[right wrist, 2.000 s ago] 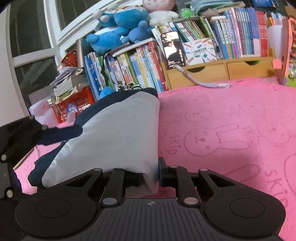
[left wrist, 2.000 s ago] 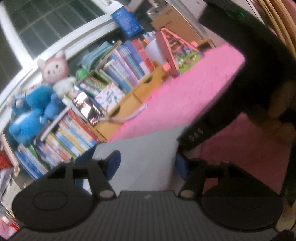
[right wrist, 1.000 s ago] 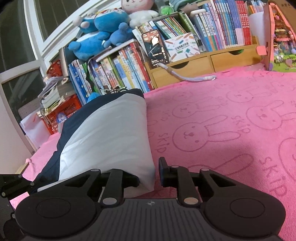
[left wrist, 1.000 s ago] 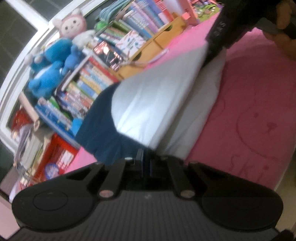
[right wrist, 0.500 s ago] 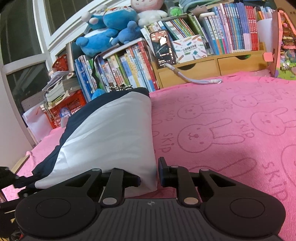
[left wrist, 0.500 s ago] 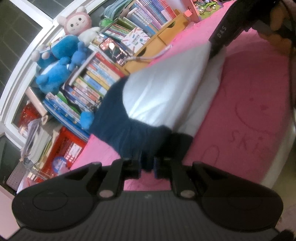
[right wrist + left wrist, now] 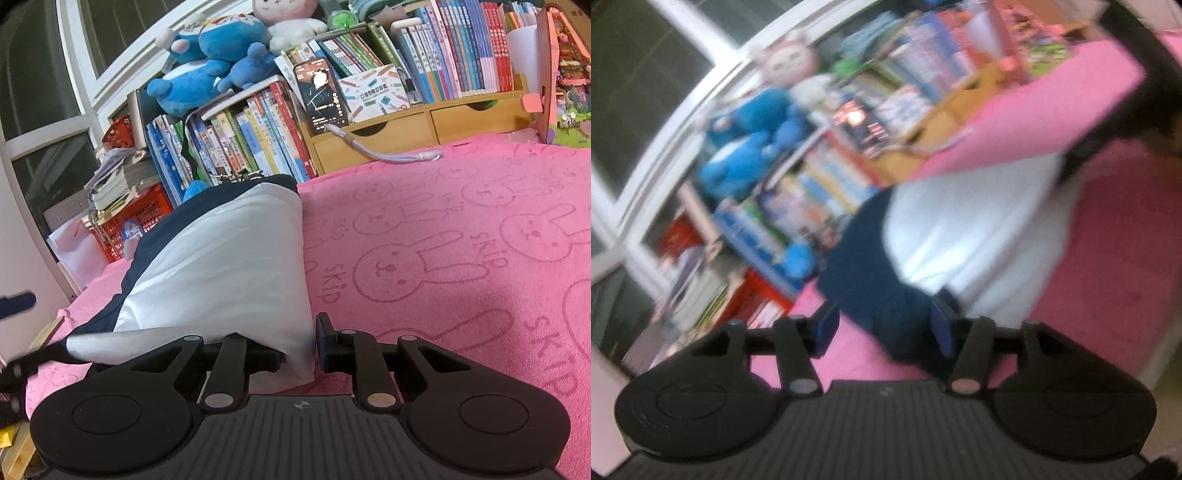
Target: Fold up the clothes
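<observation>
Freed navy-and-white garment (image 7: 960, 229), folded

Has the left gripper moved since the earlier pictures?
Yes. The left gripper has opened, releasing the garment, and backed off: more pink blanket shows between them.

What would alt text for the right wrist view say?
The right gripper pinches a corner of a white and navy garment lying on a pink bunny-print blanket. Behind stand crowded books, blue plush toys and a propped phone.
</observation>
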The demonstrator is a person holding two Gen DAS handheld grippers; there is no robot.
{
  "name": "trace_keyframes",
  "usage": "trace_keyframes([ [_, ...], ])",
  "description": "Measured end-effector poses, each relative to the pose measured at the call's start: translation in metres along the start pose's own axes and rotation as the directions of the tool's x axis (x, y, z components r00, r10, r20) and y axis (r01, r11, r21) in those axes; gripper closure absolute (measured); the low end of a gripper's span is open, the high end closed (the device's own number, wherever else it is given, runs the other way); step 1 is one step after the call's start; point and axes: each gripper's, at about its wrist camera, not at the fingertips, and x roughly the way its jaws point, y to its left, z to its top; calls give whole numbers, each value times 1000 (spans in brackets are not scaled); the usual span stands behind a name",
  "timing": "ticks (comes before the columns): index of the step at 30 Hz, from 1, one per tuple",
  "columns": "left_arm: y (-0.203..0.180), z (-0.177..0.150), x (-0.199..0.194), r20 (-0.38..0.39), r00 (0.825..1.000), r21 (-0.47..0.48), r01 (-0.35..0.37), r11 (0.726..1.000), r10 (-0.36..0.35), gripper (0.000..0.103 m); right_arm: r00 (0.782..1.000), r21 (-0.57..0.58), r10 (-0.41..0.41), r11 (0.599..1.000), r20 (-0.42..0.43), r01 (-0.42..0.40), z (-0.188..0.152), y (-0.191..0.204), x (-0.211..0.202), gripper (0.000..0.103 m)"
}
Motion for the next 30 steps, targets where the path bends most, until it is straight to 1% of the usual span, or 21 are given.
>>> trace_keyframes([
  [2, 8, -8, 3, -42, 998, 0, -46, 999, 46, 49, 1000, -2, 3, 1000, 0, -3, 0, 0, 0, 83],
  [4, 13, -13, 3, -70, 992, 24, -103, 994, 105, 49, 1000, 2, 4, 1000, -2, -4, 0, -1, 0, 83],
  [6, 21, -16, 3, -95, 984, 6, -147, 989, 147, 49, 1000, 8, 7, 1000, -3, -7, 0, -2, 1, 83],
  [7, 25, -17, 1, -102, 983, -16, -154, 988, 151, 49, 1000, 9, 7, 1000, -3, -7, 0, -2, 1, 83],
  [9, 28, -13, -4, -81, 991, -59, -111, 992, 106, 48, 1000, 7, 8, 1000, -2, -8, 0, -2, 0, 83],
  [10, 26, -9, -7, -52, 996, -59, -71, 996, 68, 46, 1000, 7, 8, 1000, -2, -8, 0, -2, 0, 83],
  [12, 14, 1, -14, 19, 1000, -22, 17, 1000, -17, 34, 1000, 8, 10, 1000, -3, -10, 0, -3, 0, 83],
  [13, 5, 7, -16, 52, 997, 17, 59, 998, -60, 32, 1000, 9, 10, 1000, -4, -10, 0, -3, 1, 83],
  [15, -17, 18, -19, 107, 982, 107, 142, 984, -153, 32, 1000, 9, 12, 1000, -5, -12, 1, -4, 1, 83],
  [17, -38, 29, -19, 152, 957, 192, 215, 958, -246, 32, 1000, 10, 10, 1000, -4, -10, 1, -3, 1, 83],
  [19, -56, 38, -17, 187, 932, 261, 256, 931, -309, 32, 1000, 11, 9, 1000, -3, -9, 0, -2, 1, 83],
  [21, -70, 45, -9, 205, 916, 301, 277, 913, -345, 32, 1000, 12, 10, 1000, -3, -10, 0, -1, 1, 83],
  [22, -75, 48, -5, 206, 911, 312, 285, 906, -358, 32, 1000, 12, 11, 1000, -3, -11, 0, -2, 1, 83],
  [23, -80, 50, 0, 202, 910, 321, 287, 903, -361, 32, 1000, 13, 12, 1000, -2, -12, 0, -2, 1, 83],
  [25, -87, 53, 11, 190, 912, 339, 286, 896, -363, 34, 1000, 12, 13, 1000, -2, -13, 0, -2, 1, 83],
  [26, -91, 54, 17, 185, 915, 353, 278, 894, -357, 40, 1000, 12, 13, 1000, -1, -13, 0, -2, 1, 83],
  [27, -94, 54, 22, 179, 922, 370, 261, 892, -344, 44, 1000, 12, 13, 1000, -1, -13, 0, -2, 1, 83],
  [28, -97, 53, 27, 175, 927, 387, 246, 888, -333, 44, 1000, 12, 13, 1000, -1, -13, 0, -2, 1, 83],
  [30, -98, 51, 32, 179, 930, 412, 226, 883, -322, 46, 1000, 11, 13, 1000, -1, -13, 0, -2, 1, 83],
])
